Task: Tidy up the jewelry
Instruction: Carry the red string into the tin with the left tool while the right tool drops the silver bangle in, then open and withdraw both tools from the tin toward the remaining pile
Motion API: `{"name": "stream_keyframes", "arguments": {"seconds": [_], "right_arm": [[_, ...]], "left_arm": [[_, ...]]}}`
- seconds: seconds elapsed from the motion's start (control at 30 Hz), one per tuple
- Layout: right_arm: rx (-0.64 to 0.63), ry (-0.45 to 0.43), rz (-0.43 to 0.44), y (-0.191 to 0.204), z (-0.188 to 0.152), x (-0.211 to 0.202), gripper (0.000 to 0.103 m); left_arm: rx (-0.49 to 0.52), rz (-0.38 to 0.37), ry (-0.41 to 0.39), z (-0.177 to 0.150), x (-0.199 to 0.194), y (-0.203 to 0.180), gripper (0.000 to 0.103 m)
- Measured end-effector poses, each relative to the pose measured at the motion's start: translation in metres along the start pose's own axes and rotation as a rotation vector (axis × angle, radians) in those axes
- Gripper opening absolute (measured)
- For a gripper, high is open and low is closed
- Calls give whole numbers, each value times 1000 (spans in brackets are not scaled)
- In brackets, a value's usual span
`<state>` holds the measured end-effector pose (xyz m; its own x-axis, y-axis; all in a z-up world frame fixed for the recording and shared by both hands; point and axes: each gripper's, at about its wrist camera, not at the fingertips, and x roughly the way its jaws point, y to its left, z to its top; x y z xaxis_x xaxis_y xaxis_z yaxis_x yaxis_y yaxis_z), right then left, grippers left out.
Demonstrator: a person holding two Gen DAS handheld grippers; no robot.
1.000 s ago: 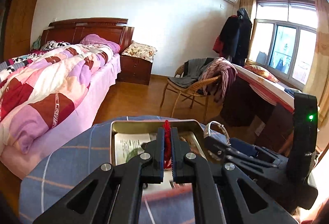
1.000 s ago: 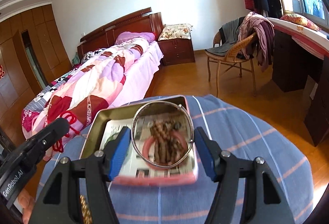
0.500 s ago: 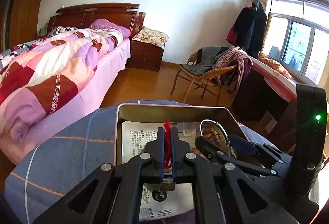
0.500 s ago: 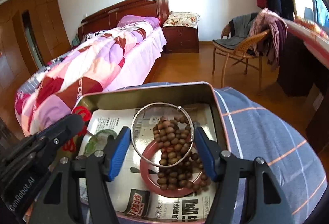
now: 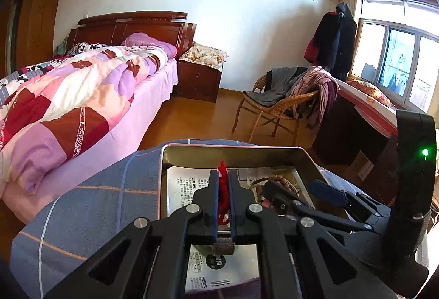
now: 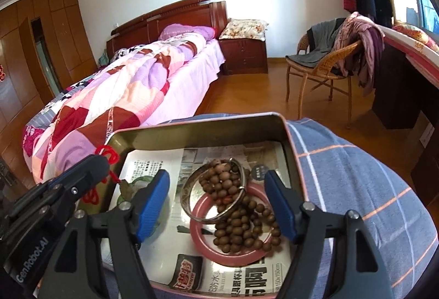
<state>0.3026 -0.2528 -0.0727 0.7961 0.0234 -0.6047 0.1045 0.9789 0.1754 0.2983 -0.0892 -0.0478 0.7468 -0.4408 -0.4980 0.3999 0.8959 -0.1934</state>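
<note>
An open metal tin (image 6: 197,131) lined with newspaper sits on a blue checked cloth. In it lie a silver bangle (image 6: 192,189), a pink bangle (image 6: 203,240) and a brown bead string (image 6: 236,219). My right gripper (image 6: 216,200) is open above them; the silver bangle rests on the beads, free of the pads. My left gripper (image 5: 224,189) is shut on a red cord (image 5: 222,186) with a green pendant (image 6: 124,189) hanging over the tin's left part. The tin also shows in the left wrist view (image 5: 233,153).
The blue cloth (image 6: 343,175) covers a round table. A bed (image 6: 131,95) stands to the left, a nightstand (image 6: 244,52) behind, a wicker chair (image 6: 321,71) with clothes and a desk (image 6: 406,79) to the right.
The right gripper lowered the silver bangle into the tin and opened, leaving it on the beads. The left gripper with the red cord moved down over the tin.
</note>
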Motion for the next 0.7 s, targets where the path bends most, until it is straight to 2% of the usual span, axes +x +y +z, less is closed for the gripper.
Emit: {"name": "stream_keyframes", "arguments": {"seconds": [0.07,0.13,0.2,0.23,0.27,0.3,0.4,0.7], "right_arm": [[14,-9,-2,-3,1,-1,76],[26,-11,2,-5,1,-2,76],[32,-23,0,-6,3,-4,76],[36,-34,-14,-7,3,-6,77],[41,-47,-30,-9,4,-8,80],[50,-55,-23,-11,5,-9,82],[73,-62,-2,-12,5,-11,84],[51,-68,-27,-6,5,-21,85]], "left_arm": [[-22,-15,21,0,2,2,10],[-52,-20,30,0,4,7,19],[-78,-1,26,-1,3,12,41],[-96,5,21,-1,2,15,48],[-119,6,15,-1,1,19,61],[-144,-2,9,0,0,22,69],[-159,-18,-9,1,-4,22,69],[-120,32,-39,4,-17,16,69]]}}
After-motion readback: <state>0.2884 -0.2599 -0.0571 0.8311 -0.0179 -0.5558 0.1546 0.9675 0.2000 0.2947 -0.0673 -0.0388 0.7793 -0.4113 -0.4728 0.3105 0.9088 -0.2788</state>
